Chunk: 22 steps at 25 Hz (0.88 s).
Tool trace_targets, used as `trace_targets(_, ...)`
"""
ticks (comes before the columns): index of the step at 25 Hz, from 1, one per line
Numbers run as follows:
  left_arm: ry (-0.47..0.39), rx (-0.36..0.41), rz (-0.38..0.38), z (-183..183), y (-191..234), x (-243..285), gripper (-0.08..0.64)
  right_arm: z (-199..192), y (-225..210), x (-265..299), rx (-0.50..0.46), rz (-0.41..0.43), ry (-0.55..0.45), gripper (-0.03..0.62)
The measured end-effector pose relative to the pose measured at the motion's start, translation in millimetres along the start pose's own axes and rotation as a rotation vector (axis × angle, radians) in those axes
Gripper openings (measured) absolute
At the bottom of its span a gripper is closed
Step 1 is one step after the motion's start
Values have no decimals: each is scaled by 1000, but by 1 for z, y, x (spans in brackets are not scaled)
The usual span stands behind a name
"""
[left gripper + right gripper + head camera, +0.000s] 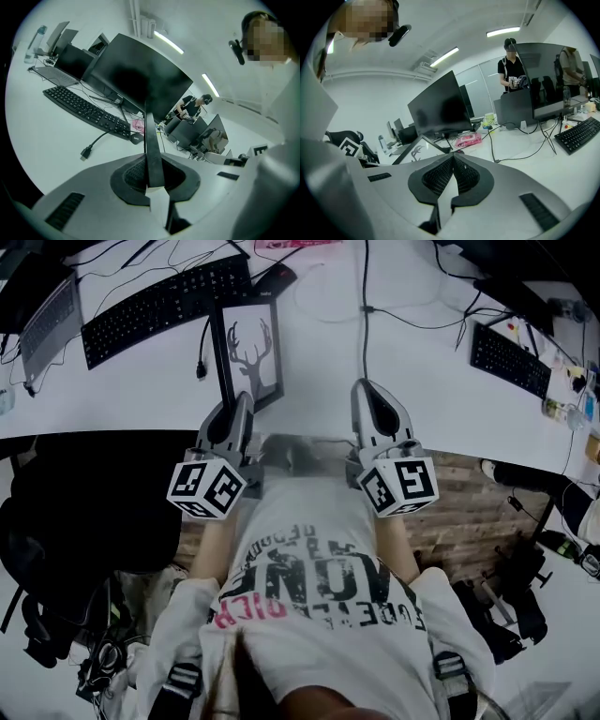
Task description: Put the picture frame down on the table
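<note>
The left gripper (153, 164) has its jaws nearly together, clamped on the thin black edge of the picture frame (151, 133). The right gripper (452, 157) has its jaws together with nothing between them. In the head view the picture frame (248, 351), showing a deer's head, sits over the white table (375, 362) near its front edge. It is just right of the black keyboard (164, 306). Contact with the table cannot be confirmed.

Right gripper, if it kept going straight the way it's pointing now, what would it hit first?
Most likely the bare white table. The right gripper, jaws shut and empty, tilts slightly down toward it. A black cable lies further along that line, though depth is hard to judge.
</note>
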<state>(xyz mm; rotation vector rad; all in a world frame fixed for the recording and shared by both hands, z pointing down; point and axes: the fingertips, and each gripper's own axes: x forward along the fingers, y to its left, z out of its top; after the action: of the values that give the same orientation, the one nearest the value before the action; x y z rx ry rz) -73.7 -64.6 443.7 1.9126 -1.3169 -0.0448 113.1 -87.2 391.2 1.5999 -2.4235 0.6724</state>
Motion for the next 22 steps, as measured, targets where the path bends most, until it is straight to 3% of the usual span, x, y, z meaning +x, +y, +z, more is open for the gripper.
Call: trace_targets(22,126,-132,-4,-36,6,27,28,-11,-16,10,41,-33,33,-2)
